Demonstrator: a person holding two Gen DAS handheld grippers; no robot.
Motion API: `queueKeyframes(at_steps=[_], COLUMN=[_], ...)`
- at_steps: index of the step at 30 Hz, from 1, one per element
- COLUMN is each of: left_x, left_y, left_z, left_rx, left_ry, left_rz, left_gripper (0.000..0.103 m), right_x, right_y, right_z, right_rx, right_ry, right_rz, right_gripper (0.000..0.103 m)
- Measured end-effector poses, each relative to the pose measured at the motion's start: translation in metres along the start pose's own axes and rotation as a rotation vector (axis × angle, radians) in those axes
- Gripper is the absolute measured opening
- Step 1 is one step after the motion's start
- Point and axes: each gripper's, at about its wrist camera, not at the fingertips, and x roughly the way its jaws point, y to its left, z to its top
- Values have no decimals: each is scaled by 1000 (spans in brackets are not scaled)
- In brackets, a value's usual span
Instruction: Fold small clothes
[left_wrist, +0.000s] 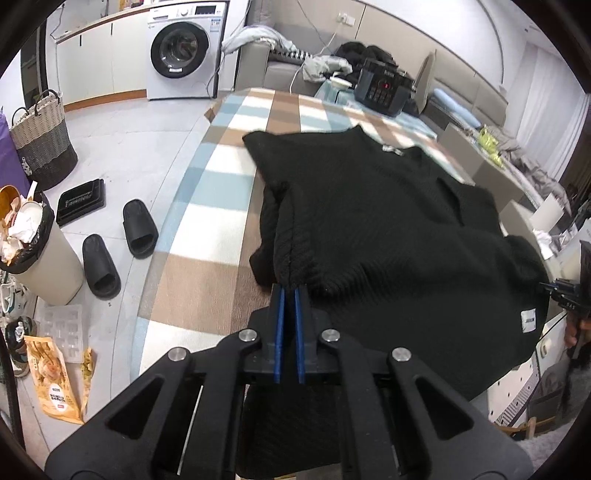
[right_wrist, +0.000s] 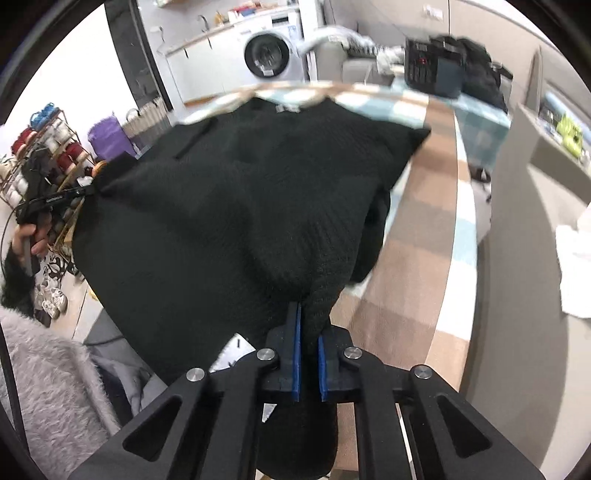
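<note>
Left jaws: clamped on sweater (left_wrist: 388, 236) hem | Right jaws: clamped on opposite hem corner | Sweater: black, stretched between both, far part on checkered tabletop (left_wrist: 207, 236)

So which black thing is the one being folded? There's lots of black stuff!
Find the big checked blue, brown and white table cover in front of the washing machine. The black knit sweater is spread across it, with the left gripper and right gripper each pinching its near edge. Unlike the black slippers on the floor, it is ribbed cloth with a small white label.
</note>
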Motion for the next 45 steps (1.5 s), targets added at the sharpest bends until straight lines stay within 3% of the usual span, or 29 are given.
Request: queueKeyframes(at_steps=[11,14,15,18,19,22,26,28,29,32,37,41,45], left_x=[-22,-16,-14,-6,-4,2,5,4,4,0,-8,-3,18], left_y=[-4,1,3,4,4,5,8,9,9,10,10,6,7], left_z=[50,64,64,62,61,55,50,50,50,47,49,66,94], left_rx=[-16,-36,-41,-31,-32,-36,-47,-45,-44,-40,-47,-53,-67], left_ry=[-126,-123,-117,-99,-91,-75,-70,-71,-72,-83,-123,-150,-171], left_rz=[-18,-19,-19,-3,-2,3,3,4,1,-3,-7,-8,0], left_gripper=[3,3,3,3,3,3,3,3,3,3,3,3,3], right_x=[-51,-41,-31,-9,-5,11,27,31,29,9,-27,-31,-6], right_y=[-27,-30,-35,-44,-43,-35,-21,-8,-3,10,2,-13,-33], right_z=[36,37,33,19,15,1,-11,-12,-12,-10,9,39,76], right_rx=[137,137,164,239,236,234,210,146,114,52,80,134,221], right_ry=[-359,-298,-232,-87,-72,-20,36,56,50,-5,-213,-346,-364], right_rz=[-32,-81,-83,-15,-4,50,62,44,33,38,47,-45,-124], right_gripper=[1,1,3,19,26,34,33,4,4,4,3,3,3])
